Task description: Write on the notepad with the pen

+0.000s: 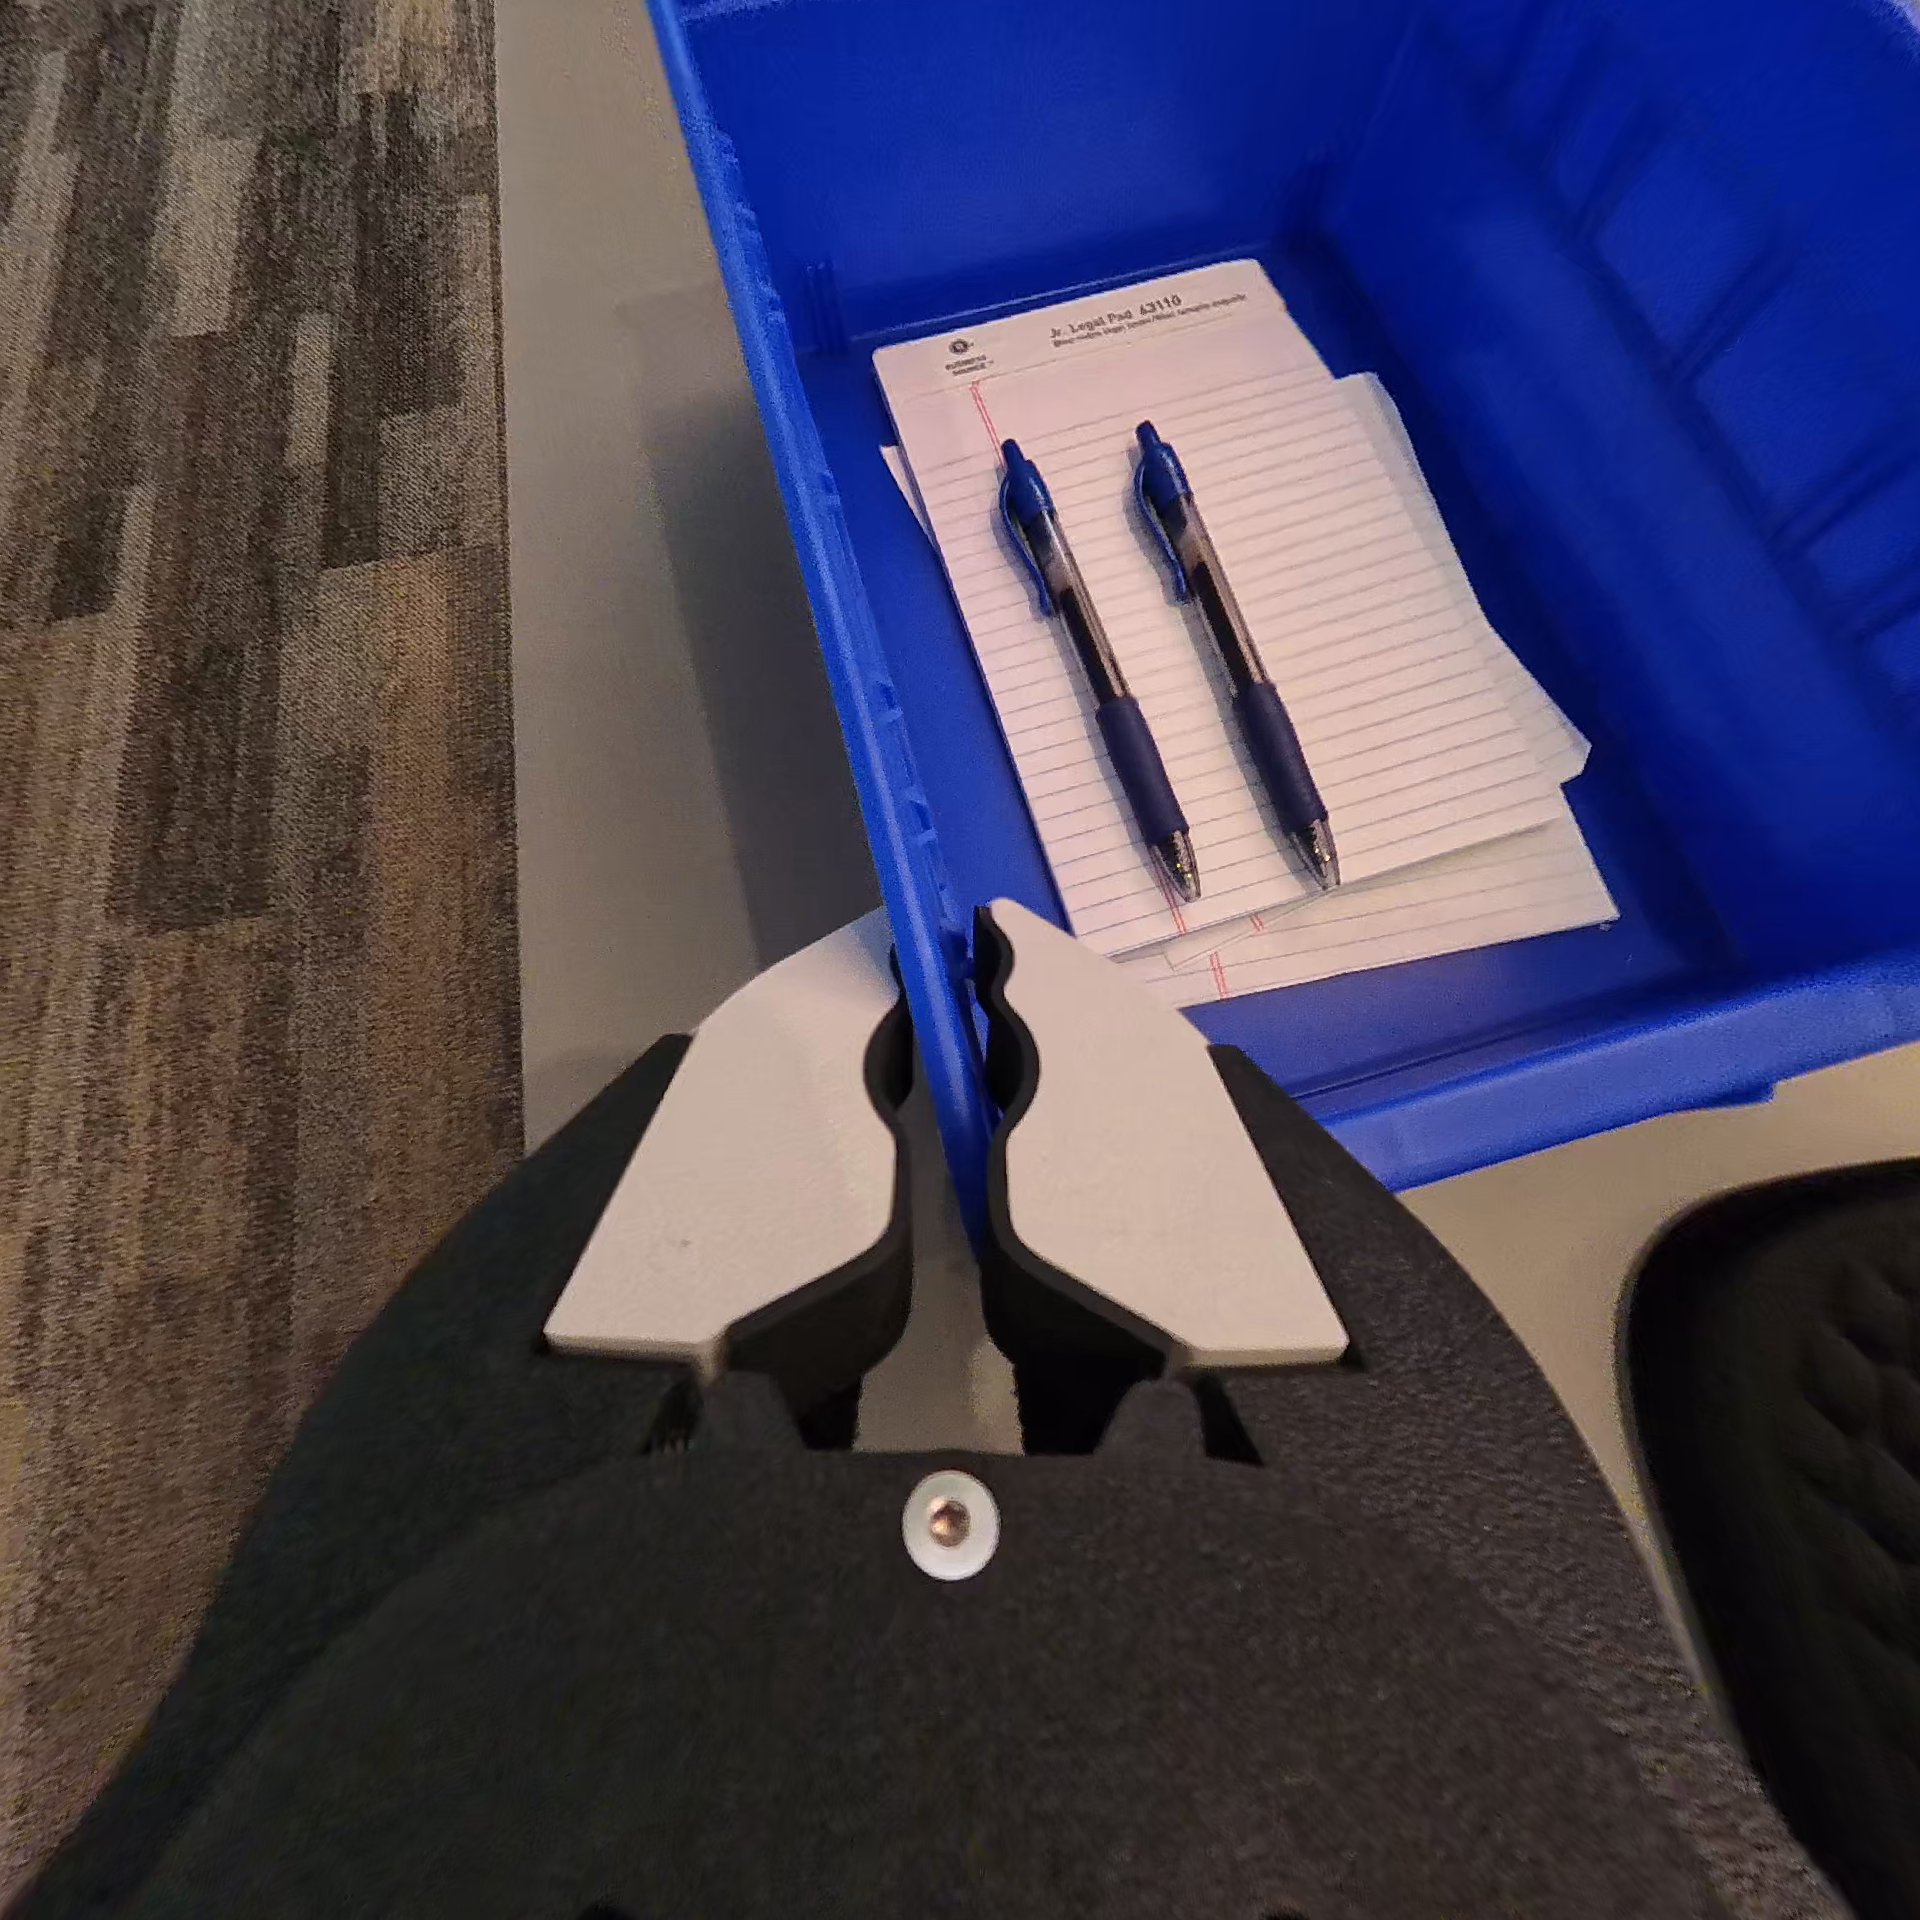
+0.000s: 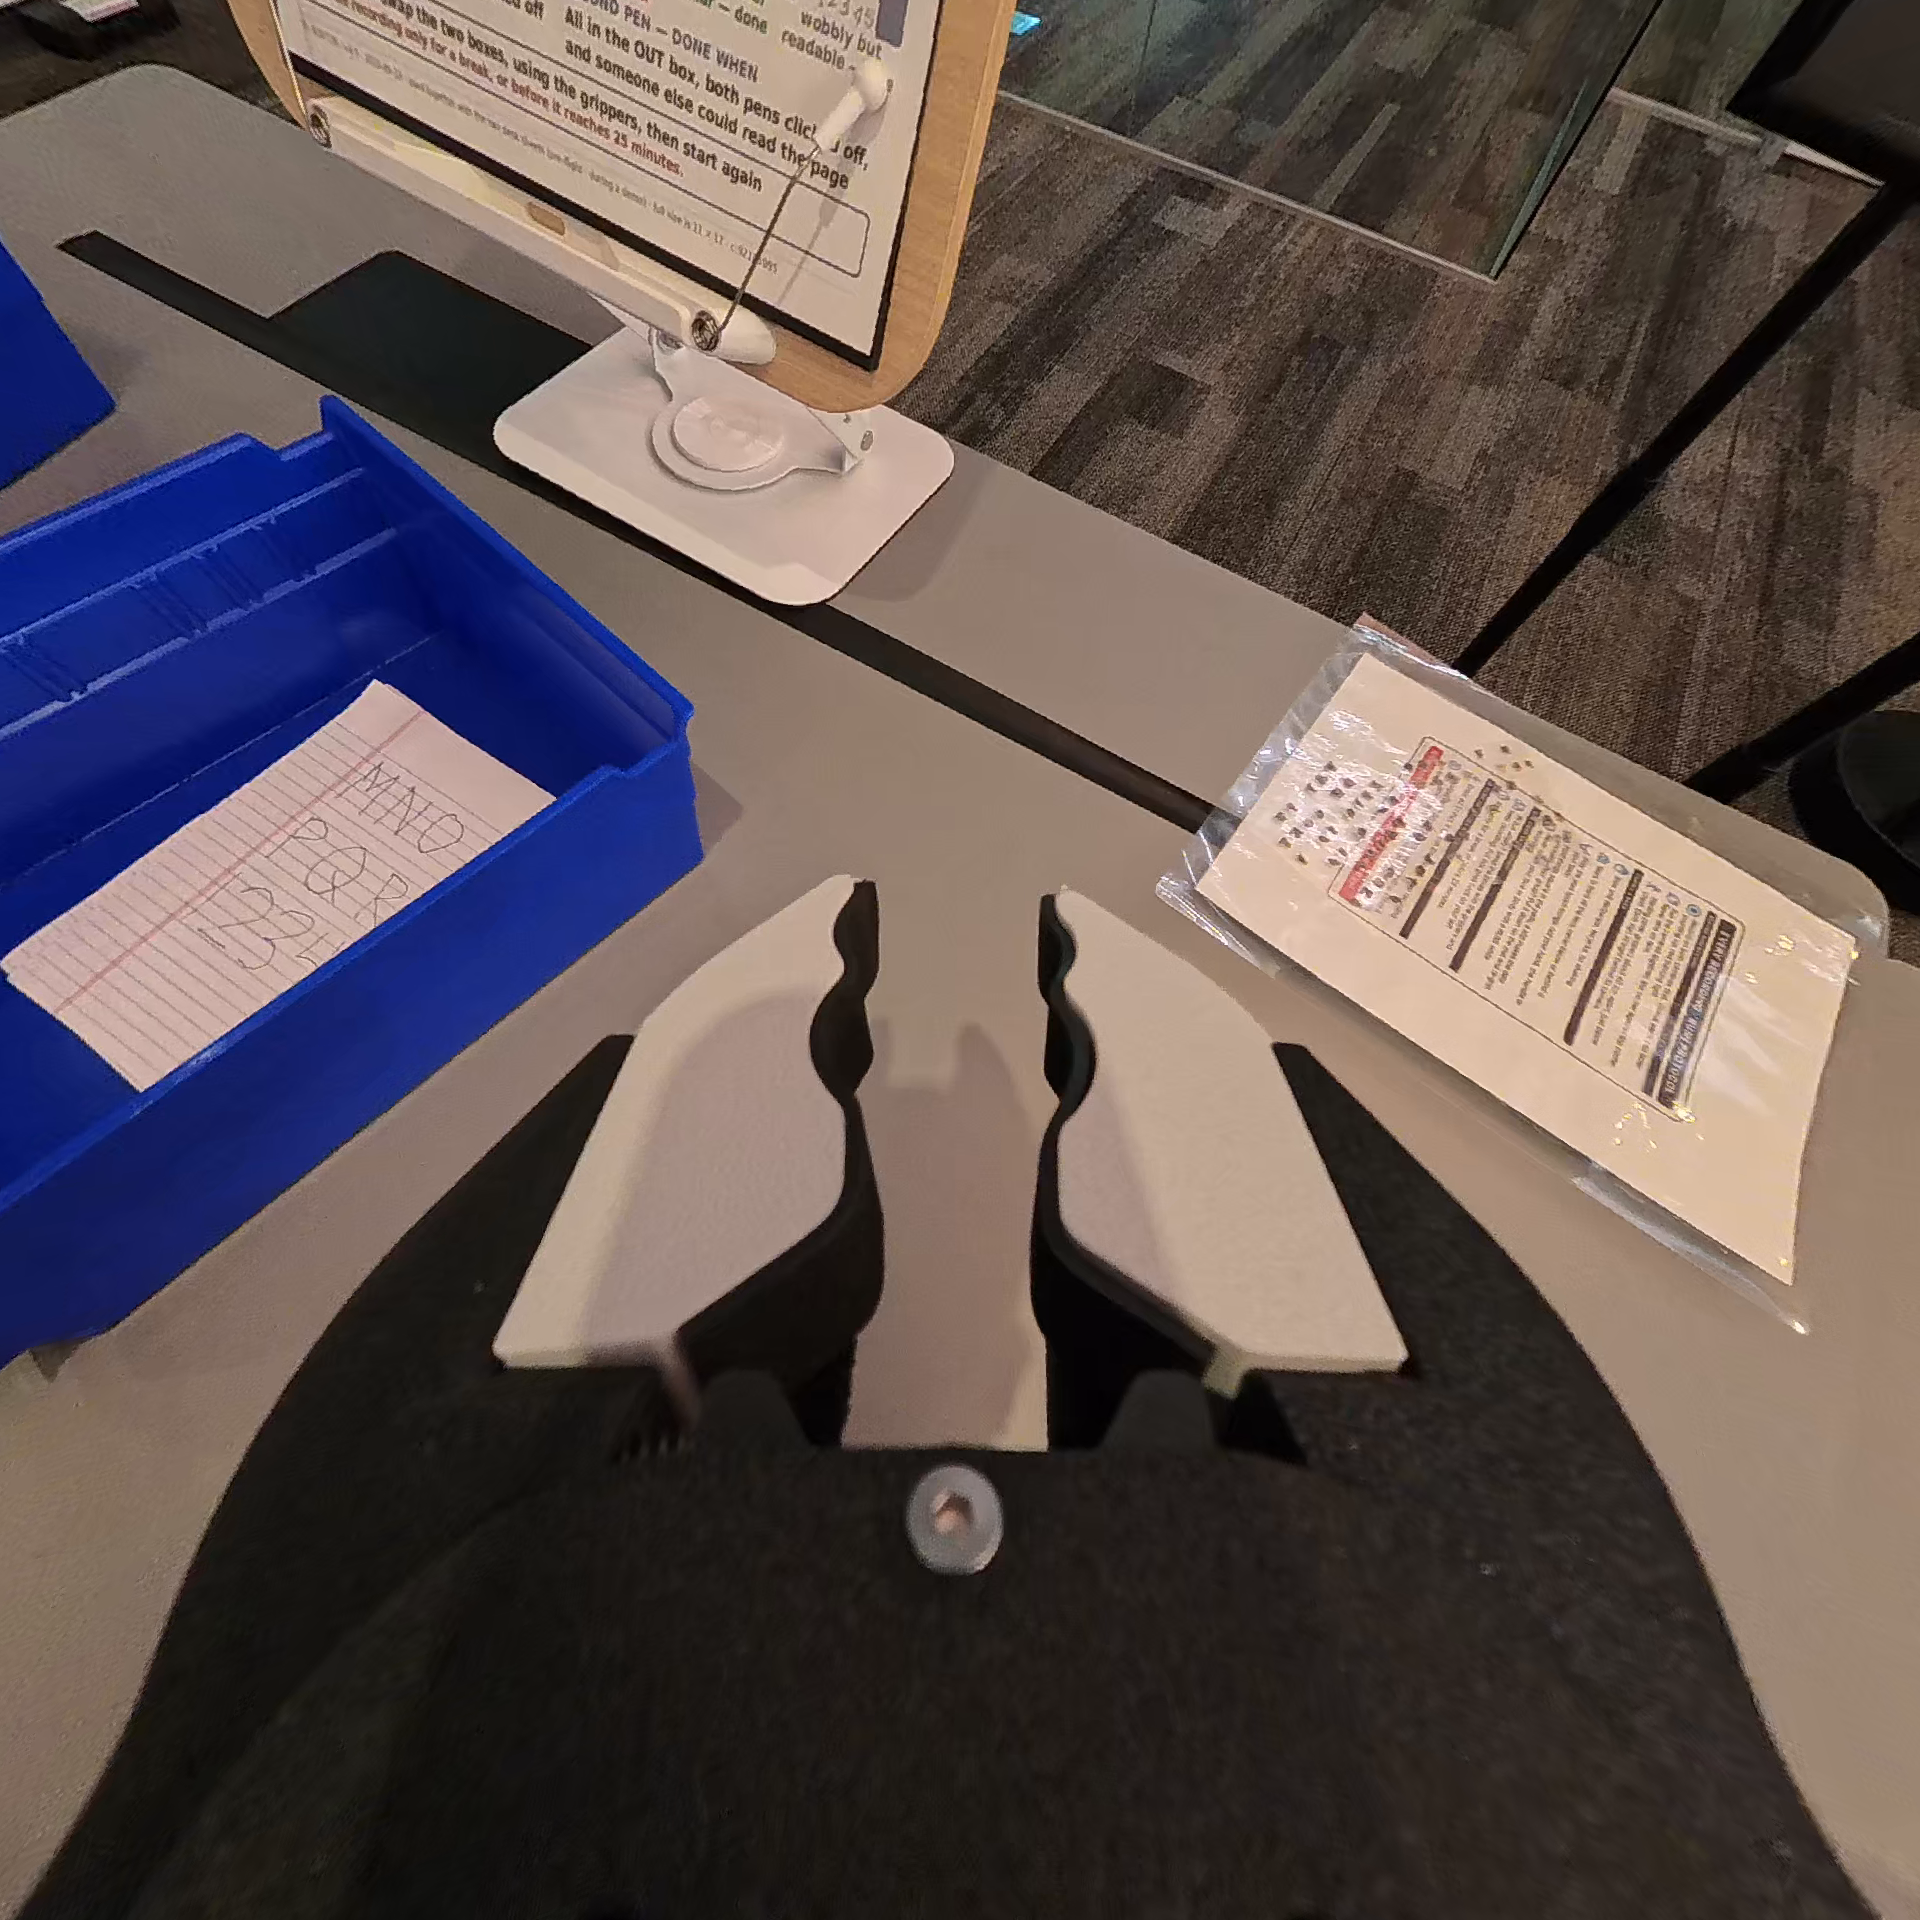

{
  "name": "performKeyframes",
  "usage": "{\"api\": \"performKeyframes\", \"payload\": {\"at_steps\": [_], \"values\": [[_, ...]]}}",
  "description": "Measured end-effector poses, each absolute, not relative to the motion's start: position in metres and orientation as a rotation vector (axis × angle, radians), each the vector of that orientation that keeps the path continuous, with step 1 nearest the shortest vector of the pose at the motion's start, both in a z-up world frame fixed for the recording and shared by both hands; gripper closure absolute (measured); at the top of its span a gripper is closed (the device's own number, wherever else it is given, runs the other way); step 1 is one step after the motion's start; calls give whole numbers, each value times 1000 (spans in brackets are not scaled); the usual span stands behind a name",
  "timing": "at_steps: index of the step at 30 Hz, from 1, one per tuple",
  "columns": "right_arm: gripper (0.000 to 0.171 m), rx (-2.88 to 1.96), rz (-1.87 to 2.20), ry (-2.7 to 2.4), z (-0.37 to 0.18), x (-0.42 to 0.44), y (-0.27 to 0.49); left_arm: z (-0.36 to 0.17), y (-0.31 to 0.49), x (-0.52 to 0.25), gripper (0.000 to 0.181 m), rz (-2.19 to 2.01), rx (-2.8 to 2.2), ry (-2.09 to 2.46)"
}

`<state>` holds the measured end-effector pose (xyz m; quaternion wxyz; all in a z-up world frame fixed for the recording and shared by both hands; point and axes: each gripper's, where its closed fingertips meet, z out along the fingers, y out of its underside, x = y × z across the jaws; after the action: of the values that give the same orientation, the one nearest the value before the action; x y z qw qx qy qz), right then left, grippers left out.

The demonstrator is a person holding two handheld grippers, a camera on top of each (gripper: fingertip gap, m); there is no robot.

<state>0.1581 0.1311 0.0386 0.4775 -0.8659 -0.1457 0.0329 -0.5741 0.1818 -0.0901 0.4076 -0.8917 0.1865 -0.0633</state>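
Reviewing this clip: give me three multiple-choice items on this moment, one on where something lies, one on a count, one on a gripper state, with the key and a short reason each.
1. Where do the pens lie?
A. On the bare table
B. On the notepad inside the blue bin
C. In the right gripper

2. How many pens are on the notepad?
A. One
B. Two
C. Four

3. What is the left gripper doing?
A. Hanging open over the carpet
B. Holding a pen
C. Closed on the blue bin's wall

Key:
1 B: both pens rest side by side on the lined notepad in the blue bin.
2 B: two blue pens show, no more.
3 C: the left gripper has one finger on each side of the bin's wall, pinching it; the right gripper is open and empty.
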Motion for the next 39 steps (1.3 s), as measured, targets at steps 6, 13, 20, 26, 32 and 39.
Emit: {"api": "performKeyframes", "payload": {"at_steps": [6,13,20,26,32,39], "values": [[142,-2140,87,-377,31,147,135,-90,180,-564,174,-204,-2234,449],[141,-2182,136,-388,21,125,141,-90,176,-550,173,-187,-2223,476],[133,-2221,216,-364,14,102,143,-89,175,-531,171,-245,-2209,464],[110,-2383,374,-163,-12,77,134,-76,173,-524,153,-406,-2097,323],[99,-2432,505,-166,-31,14,126,-27,149,-540,153,-322,-1921,201],[111,-2766,439,-179,-87,-22,124,-11,113,-518,140,-134,-1957,206]]}}
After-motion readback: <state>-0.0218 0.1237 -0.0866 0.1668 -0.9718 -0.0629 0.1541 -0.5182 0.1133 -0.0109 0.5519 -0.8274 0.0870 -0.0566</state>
